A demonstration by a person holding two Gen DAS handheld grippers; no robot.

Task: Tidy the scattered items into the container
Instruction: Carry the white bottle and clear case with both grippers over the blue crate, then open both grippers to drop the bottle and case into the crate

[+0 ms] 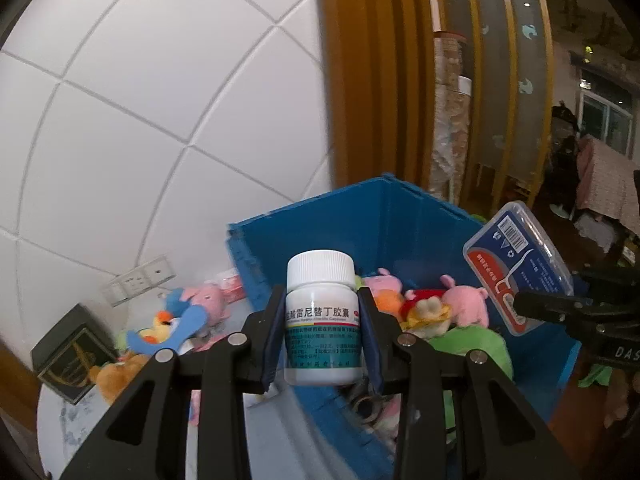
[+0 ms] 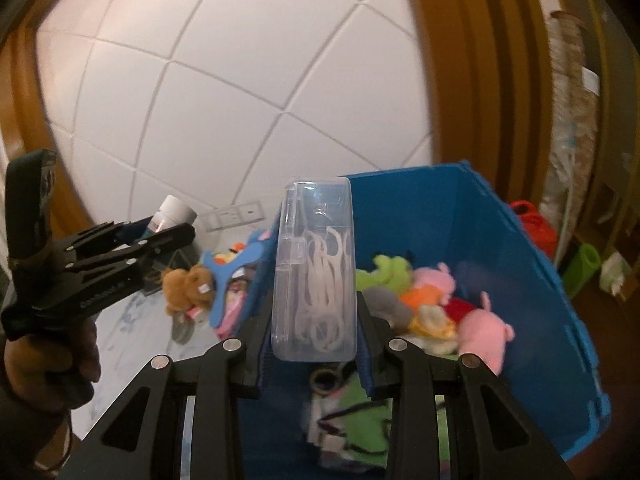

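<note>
My left gripper (image 1: 322, 312) is shut on a white medicine bottle (image 1: 322, 328) with a white cap and holds it upright above the near left edge of the blue bin (image 1: 400, 220). My right gripper (image 2: 314, 312) is shut on a clear plastic box of floss picks (image 2: 314, 272), held upright over the blue bin (image 2: 500, 240). The floss box also shows in the left wrist view (image 1: 516, 264), and the left gripper with the bottle (image 2: 172, 212) shows at the left of the right wrist view. Several plush toys (image 2: 432, 292) lie inside the bin.
More plush toys (image 1: 192, 312) and small items lie on the white table (image 2: 120, 336) left of the bin. A dark box (image 1: 72, 352) stands at the far left. A white tiled wall with a socket strip (image 1: 140, 280) is behind. Wooden shelving stands to the right.
</note>
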